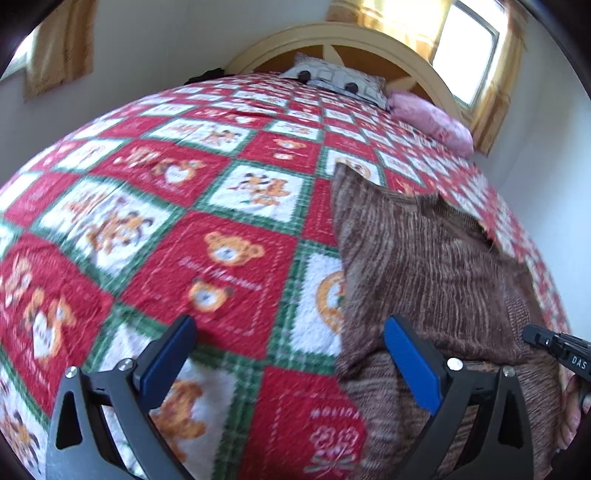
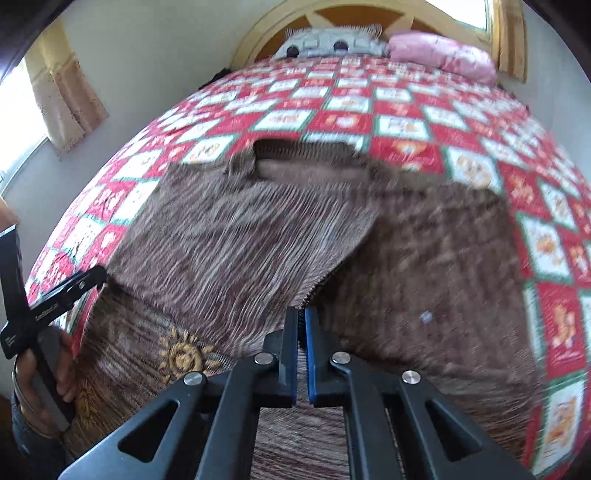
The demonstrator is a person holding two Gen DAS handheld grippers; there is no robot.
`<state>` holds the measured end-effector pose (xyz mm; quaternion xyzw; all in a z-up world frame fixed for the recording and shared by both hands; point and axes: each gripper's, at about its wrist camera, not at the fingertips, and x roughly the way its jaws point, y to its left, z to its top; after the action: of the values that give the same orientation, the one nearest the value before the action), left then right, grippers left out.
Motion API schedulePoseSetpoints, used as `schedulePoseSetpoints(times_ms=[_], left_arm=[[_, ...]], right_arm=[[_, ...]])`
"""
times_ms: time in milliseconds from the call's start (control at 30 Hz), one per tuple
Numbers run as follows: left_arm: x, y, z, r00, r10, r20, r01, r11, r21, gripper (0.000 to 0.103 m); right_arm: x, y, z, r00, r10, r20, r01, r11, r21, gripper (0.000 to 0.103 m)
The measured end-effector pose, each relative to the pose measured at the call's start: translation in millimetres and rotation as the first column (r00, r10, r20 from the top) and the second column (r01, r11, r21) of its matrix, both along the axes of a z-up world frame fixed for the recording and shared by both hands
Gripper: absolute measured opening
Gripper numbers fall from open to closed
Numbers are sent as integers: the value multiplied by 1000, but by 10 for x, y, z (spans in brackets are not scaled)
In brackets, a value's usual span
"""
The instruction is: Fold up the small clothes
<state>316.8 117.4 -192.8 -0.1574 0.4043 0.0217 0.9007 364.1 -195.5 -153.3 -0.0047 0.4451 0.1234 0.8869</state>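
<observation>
A brown striped knit garment (image 2: 229, 236) with a gold sun motif (image 2: 183, 356) lies spread on the bed; it also shows at the right of the left wrist view (image 1: 424, 266). My right gripper (image 2: 301, 321) is shut on an edge of the garment's fabric, which rises between the blue pads (image 2: 311, 347). My left gripper (image 1: 290, 332) is open and empty over the quilt, its right finger (image 1: 410, 363) above the garment's left edge. In the right wrist view the left gripper's outer part (image 2: 55, 301) shows at the far left, held by a hand.
The bed carries a red, white and green teddy-bear quilt (image 1: 184, 206). A grey patterned pillow (image 1: 332, 79) and a pink pillow (image 1: 432, 120) lie at the wooden headboard (image 1: 332, 35). Curtained windows stand at both sides. White walls surround the bed.
</observation>
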Motion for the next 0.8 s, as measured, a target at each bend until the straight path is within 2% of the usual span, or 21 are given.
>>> schedulePoseSetpoints(times_ms=[67, 167, 300, 367, 467, 500, 567, 600, 667, 733, 800], left_arm=[[22, -28, -15, 1000, -3, -11, 3, 1000, 19, 103], [55, -158, -17, 999, -26, -37, 30, 995, 96, 103], [33, -133, -9, 999, -44, -28, 46, 996, 73, 103], [28, -165, -6, 998, -52, -32, 55, 994, 93, 103], [-19, -168, 35, 998, -64, -4, 65, 994, 83, 103], [-51, -151, 57, 997, -76, 17, 75, 995, 63, 103], [-62, -177, 60, 996, -92, 21, 91, 994, 59, 103], [-51, -205, 56, 995, -100, 13, 98, 993, 72, 103], [2, -267, 25, 995, -101, -23, 103, 989, 104, 103], [46, -306, -4, 994, -94, -55, 101, 986, 135, 103], [71, -357, -28, 993, -85, -81, 98, 979, 178, 103]], right_arm=[[0, -71, 82, 999, -18, 34, 18, 1000, -4, 2], [33, -144, 68, 998, -56, 38, 58, 998, -37, 2], [79, -198, -102, 996, -81, 25, 83, 991, -102, 2], [115, -199, -200, 998, -64, -8, 63, 993, -102, 3], [103, -161, -149, 999, -45, 19, 47, 990, -132, 4], [82, -166, -109, 998, -48, 29, 51, 991, -127, 6], [6, -145, -4, 996, -43, 81, 53, 991, -124, 22], [-37, -116, 46, 995, -23, 101, 33, 994, -102, 27], [-60, -39, 87, 994, 28, 105, -24, 999, -48, 44], [-24, 41, 29, 996, 48, 81, -43, 997, -58, 44], [99, 103, -179, 999, 37, 2, -36, 994, -99, 44]])
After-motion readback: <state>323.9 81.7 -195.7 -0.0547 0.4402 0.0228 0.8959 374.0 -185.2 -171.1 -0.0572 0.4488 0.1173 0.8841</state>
